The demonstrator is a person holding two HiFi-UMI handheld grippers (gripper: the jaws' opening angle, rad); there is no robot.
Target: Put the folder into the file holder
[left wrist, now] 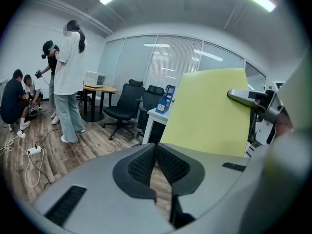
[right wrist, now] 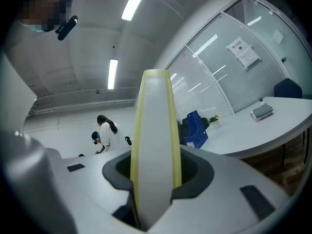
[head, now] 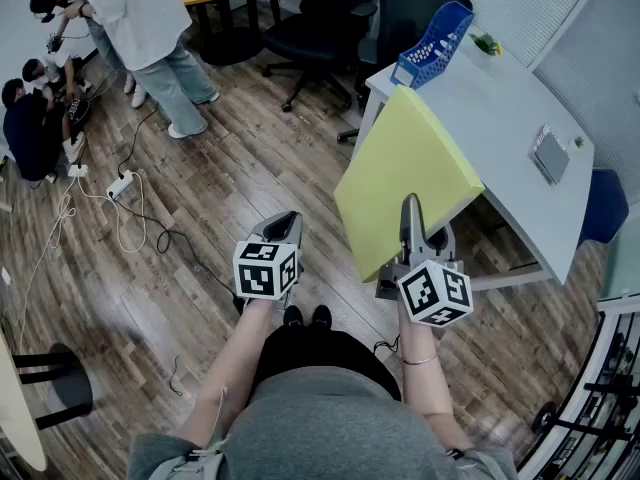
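Note:
My right gripper (head: 411, 215) is shut on a thick yellow folder (head: 404, 173), held up in the air over the near edge of the white desk (head: 510, 118). In the right gripper view the folder's spine (right wrist: 155, 145) stands edge-on between the jaws, filling the gap. The blue file holder (head: 433, 44) stands on the desk's far left corner; it also shows in the right gripper view as the file holder (right wrist: 195, 129). My left gripper (head: 283, 230) hangs over the wooden floor, left of the folder, shut with nothing in it; its pads (left wrist: 168, 164) meet.
A black office chair (head: 325, 28) stands beside the desk's far end. A small grey book (head: 550, 155) and a little plant (head: 487, 44) sit on the desk. People (head: 140, 18) stand and crouch at far left, with cables and a power strip (head: 121, 185) on the floor.

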